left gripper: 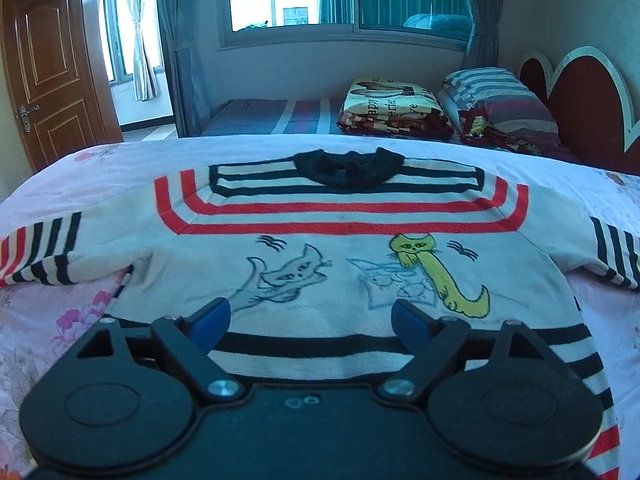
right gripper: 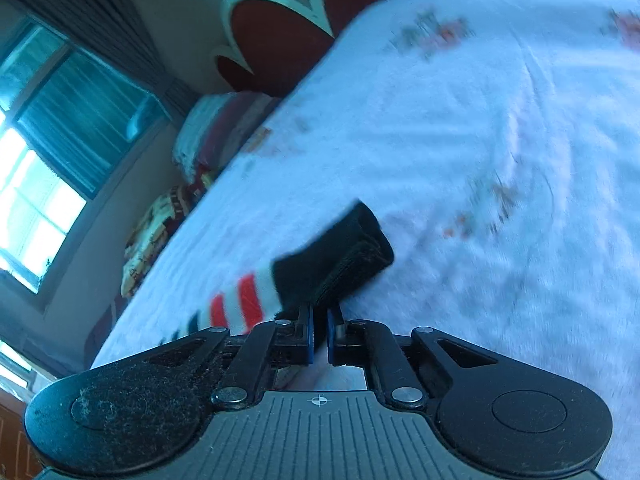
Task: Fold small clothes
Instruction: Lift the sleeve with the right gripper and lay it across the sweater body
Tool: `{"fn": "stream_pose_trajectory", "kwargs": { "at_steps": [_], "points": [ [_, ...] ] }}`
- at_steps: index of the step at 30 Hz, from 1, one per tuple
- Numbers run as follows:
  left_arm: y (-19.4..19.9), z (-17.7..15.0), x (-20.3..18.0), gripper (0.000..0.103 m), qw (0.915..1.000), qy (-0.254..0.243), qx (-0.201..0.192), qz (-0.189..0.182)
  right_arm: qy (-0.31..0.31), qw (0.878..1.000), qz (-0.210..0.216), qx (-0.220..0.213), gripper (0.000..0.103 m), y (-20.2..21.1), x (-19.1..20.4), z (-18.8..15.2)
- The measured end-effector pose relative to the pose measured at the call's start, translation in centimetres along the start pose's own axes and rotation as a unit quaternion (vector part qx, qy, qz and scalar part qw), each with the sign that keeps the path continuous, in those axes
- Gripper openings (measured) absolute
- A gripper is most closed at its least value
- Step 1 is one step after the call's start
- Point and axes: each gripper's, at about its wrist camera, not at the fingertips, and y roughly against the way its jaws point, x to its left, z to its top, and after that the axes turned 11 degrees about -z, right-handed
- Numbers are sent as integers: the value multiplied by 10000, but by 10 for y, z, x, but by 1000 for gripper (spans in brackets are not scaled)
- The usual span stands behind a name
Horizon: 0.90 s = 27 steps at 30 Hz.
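The left claw (left gripper: pixel 310 318) hovers wide open, tilted down over the sweater (left gripper: pixel 320 248) on the bed (left gripper: pixel 608 320); the rolled right claw (right gripper: pixel 319 320) is clamped on its black cuff (right gripper: pixel 340 256).

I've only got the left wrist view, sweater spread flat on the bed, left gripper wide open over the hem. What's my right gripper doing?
Observer: The right gripper is shut on the sweater's black cuff, at the end of a sleeve.
Operator: Which part of the cuff is pinched?
Observer: Its near edge; most of the cuff sticks out past the fingertips, over the bedsheet.
Operator: Is the view steady?
Observer: No, the right wrist view is tilted and blurred, with the red headboard at the top.
Operator: And the left?
Observer: The left gripper is open above the sweater, gripping nothing.
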Motion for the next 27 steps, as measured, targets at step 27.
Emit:
{"fn": "stream_pose_trajectory", "kwargs": {
  "at_steps": [27],
  "points": [
    [-12,9,175,80,9977,492,225,-399,2897,9460,1366,497,5,29,315,-216]
  ]
}}
